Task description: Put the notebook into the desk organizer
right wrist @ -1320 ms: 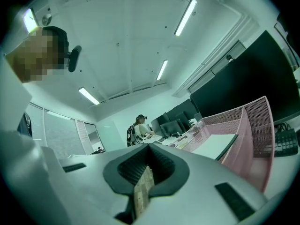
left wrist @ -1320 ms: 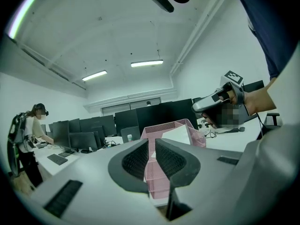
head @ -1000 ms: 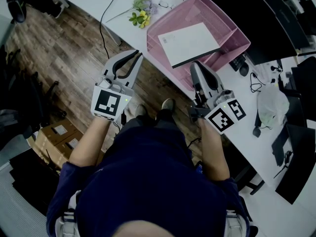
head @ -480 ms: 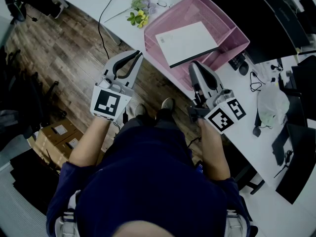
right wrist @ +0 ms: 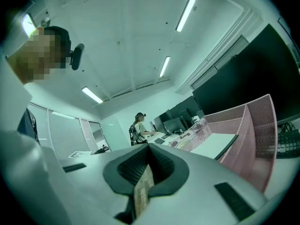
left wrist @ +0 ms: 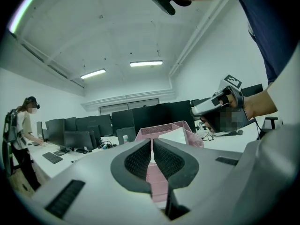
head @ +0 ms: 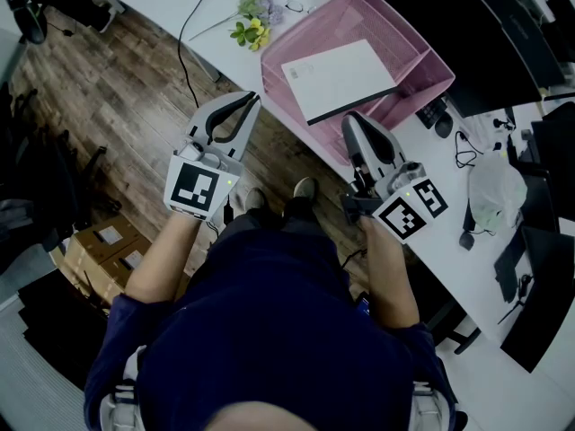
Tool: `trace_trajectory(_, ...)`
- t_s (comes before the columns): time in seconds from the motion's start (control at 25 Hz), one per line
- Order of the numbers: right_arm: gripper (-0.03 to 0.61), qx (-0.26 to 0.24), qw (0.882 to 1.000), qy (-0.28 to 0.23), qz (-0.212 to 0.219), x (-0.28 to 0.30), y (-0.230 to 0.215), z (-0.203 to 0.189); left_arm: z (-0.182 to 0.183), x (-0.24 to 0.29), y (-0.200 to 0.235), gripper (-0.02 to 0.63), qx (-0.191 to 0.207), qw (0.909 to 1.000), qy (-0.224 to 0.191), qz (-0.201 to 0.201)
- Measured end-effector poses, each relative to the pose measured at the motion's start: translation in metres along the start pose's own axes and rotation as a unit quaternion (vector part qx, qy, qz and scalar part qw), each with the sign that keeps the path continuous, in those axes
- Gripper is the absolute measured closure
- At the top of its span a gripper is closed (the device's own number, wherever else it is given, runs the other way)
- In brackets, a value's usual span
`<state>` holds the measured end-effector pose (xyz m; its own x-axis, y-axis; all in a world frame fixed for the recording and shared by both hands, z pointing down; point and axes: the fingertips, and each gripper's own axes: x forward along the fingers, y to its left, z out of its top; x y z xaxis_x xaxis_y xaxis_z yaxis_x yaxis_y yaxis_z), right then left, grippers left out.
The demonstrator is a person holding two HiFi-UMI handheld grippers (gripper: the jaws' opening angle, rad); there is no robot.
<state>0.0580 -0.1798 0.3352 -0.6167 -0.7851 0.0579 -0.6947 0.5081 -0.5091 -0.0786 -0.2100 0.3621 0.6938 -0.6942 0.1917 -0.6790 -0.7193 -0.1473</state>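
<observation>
The notebook (head: 340,77) lies flat, white cover up, in the top tray of the pink mesh desk organizer (head: 422,57), which stands at the near edge of the white desk (head: 503,268). Its long axis runs left to right across the tray, a little skewed from the organizer's walls. Its dark side edge faces the near edge of the desk and the person. Neither gripper touches it. The left gripper (head: 248,101) is held off the desk over the wooden floor (head: 108,106), well left of the organizer, with its tips pointing forward toward the desk edge. Its jaws are drawn together to a thin sliver with nothing between them. The right gripper (head: 351,124) hangs just short of the organizer's near corner, also pointing forward, its jaws closed on each other and empty. Both bare forearms are bent at the elbow in front of the torso, the marker cubes toward the person's body
</observation>
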Motion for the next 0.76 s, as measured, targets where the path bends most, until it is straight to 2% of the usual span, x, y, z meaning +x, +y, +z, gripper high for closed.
trace_trajectory(0.28,0.575,0.004,1.000,0.002,0.000,0.0009,-0.0041,-0.0001,0.0004,0.0041,0.0003,0.572,-0.014,0.9999,-0.005,0.002)
trace_trajectory(0.76,0.577,0.005,1.000,0.000,0.001,-0.0030,-0.0088,0.0011,-0.0003,0.0093,-0.0067,0.572,-0.004,1.0000,0.002,-0.004)
